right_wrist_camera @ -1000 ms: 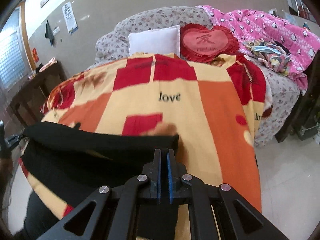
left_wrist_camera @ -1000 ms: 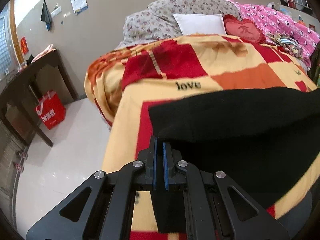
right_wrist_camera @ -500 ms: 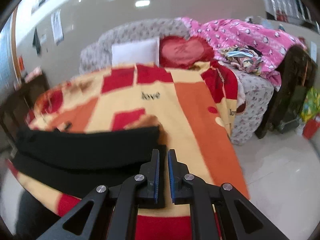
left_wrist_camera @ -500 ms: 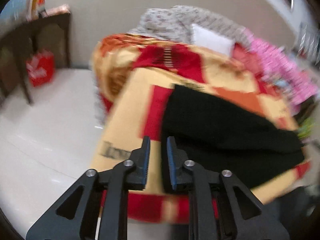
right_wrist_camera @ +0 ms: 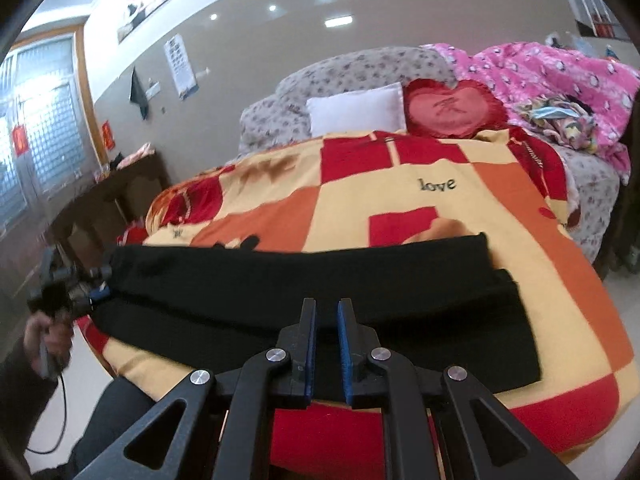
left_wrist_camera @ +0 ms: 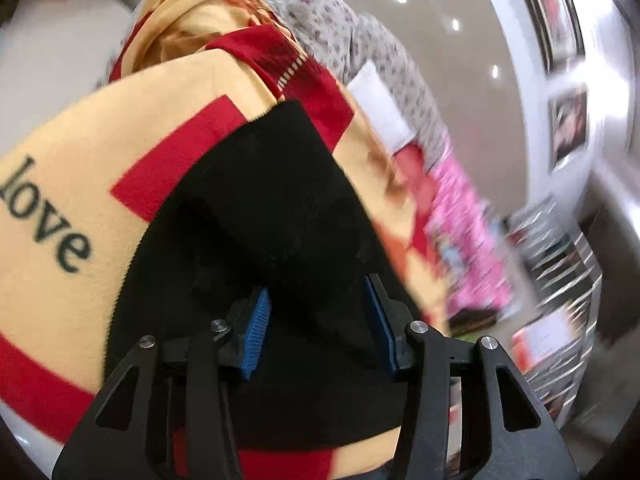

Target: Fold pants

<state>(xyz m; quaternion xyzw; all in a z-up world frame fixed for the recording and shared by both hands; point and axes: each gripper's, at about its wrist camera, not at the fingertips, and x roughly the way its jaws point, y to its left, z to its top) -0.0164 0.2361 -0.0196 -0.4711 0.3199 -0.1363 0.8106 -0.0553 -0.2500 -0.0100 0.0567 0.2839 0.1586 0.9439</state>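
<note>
Black pants point(right_wrist_camera: 304, 292) lie folded lengthwise across the near part of a red, orange and yellow blanket point(right_wrist_camera: 400, 196) on the bed. In the left wrist view the pants point(left_wrist_camera: 256, 208) fill the middle, and my left gripper point(left_wrist_camera: 316, 300) is open wide with the left end of the pants between its blue pads. From the right wrist view the left gripper point(right_wrist_camera: 98, 292) sits at the pants' left end. My right gripper point(right_wrist_camera: 326, 312) is slightly open and empty, just above the pants' near edge at their middle.
A white pillow point(right_wrist_camera: 356, 114), a red heart cushion point(right_wrist_camera: 452, 110) and a pink quilt point(right_wrist_camera: 552, 76) lie at the head of the bed. A dark wooden table point(right_wrist_camera: 104, 200) stands left of the bed. White floor point(right_wrist_camera: 624, 320) lies to the right.
Both grippers let go of the pants' near edge and opened. The left one swung to the pants' left end and opened wide over it; the right one pulled back and rose.
</note>
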